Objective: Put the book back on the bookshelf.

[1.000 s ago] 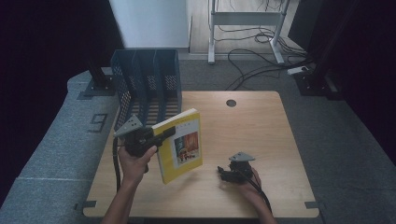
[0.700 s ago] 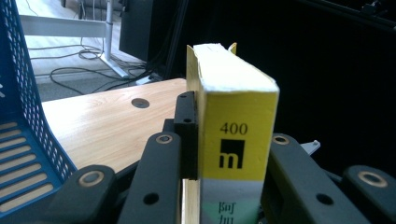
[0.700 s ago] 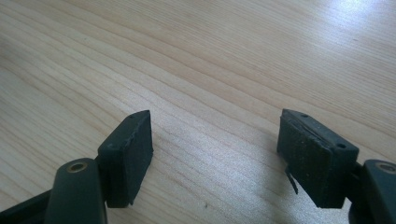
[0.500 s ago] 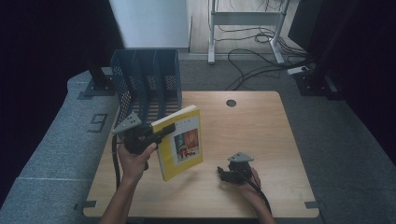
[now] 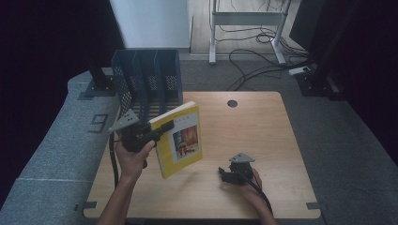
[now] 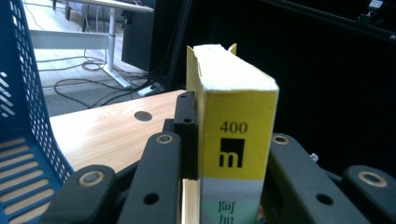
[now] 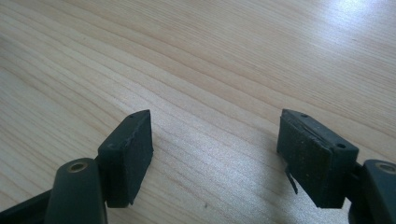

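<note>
Yellow book (image 5: 182, 139) clamped by its spine in the left hand-held gripper (image 5: 162, 127), lifted above the worktop (image 5: 263, 126).
Blue file rack (image 5: 149, 75) stands at 11 o'clock; the tilted book may catch a divider. Right hand-held gripper (image 5: 225, 174) rests open, empty.

Both tongs are chunky matte-black things. The left tongs (image 5: 165, 126) have a grey three-cornered plate bolted on top and a black cable trailing off the back; up close their arms show round brass-ringed rivets and small screw holes. The right tongs (image 5: 224, 175) carry the same grey plate and a black cable too, plus flat rectangular rubbery pads (image 7: 133, 149), a bit scuffed at the edges. Forearms are bare, no sleeves.
</note>
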Available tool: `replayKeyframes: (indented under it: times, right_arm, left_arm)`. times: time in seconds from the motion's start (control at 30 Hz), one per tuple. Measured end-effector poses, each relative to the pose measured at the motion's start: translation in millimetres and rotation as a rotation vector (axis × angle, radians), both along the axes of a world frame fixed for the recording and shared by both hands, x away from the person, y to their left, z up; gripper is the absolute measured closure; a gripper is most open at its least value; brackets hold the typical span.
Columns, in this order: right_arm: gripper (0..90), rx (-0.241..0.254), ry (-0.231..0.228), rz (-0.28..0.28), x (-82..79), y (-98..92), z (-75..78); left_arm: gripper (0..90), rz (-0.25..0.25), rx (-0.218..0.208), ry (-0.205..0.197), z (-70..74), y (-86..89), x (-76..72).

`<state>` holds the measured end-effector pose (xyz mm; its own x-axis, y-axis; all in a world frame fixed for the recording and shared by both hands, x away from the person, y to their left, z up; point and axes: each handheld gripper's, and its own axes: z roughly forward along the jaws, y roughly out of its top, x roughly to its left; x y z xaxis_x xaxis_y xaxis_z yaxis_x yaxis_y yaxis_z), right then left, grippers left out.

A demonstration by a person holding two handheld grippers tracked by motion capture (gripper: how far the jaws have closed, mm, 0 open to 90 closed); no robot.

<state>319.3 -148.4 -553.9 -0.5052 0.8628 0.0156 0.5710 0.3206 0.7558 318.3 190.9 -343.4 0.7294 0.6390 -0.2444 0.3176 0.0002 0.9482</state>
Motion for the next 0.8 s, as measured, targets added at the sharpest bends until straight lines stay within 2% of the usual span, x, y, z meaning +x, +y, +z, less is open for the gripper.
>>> replayKeyframes:
  times: [0.5,0.8]
  right_arm:
    - [26.3,-0.002,-0.001,-0.003,0.0,0.1,0.0]
    - [26.3,-0.002,-0.001,-0.004,0.0,0.2,0.0]
  left_arm:
    - [75.5,0.051,-0.017,-0.020,8.5,14.3,5.0]
    - [75.5,0.082,-0.008,-0.022,5.0,19.9,7.1]
